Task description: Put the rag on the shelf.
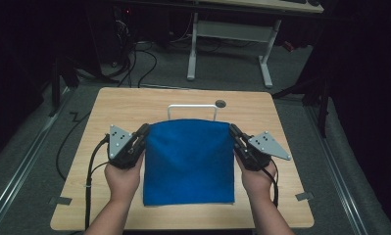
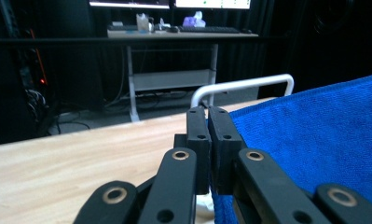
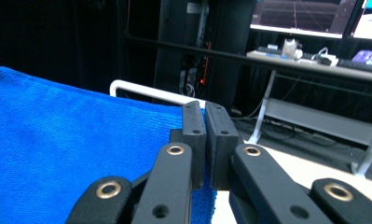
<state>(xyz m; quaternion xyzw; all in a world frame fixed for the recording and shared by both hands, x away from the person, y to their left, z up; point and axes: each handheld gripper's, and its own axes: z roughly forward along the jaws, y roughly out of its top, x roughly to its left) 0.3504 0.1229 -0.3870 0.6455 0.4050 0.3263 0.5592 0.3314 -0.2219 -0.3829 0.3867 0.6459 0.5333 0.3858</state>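
A blue cloth [image 1: 189, 161] is stretched between both grippers, its near edge resting on the wooden table [image 1: 114, 105] and its far edge lifted close to a white rail [image 1: 192, 108]. My left gripper [image 1: 143, 131] is shut on the cloth's far left corner, and my right gripper [image 1: 233, 131] is shut on the far right corner. In the left gripper view the jaws of that gripper [image 2: 207, 112] pinch the blue cloth [image 2: 314, 135] with the white rail [image 2: 242, 86] just beyond. In the right gripper view, that gripper [image 3: 203, 107] grips the cloth [image 3: 72, 135] in front of the rail [image 3: 146, 92].
A round hole [image 1: 220, 103] sits in the table behind the rail. A second desk [image 1: 232, 34] with white legs stands beyond the table, with cables on the floor [image 1: 139, 63]. Tape tabs [image 1: 60, 200] mark the table's near corners.
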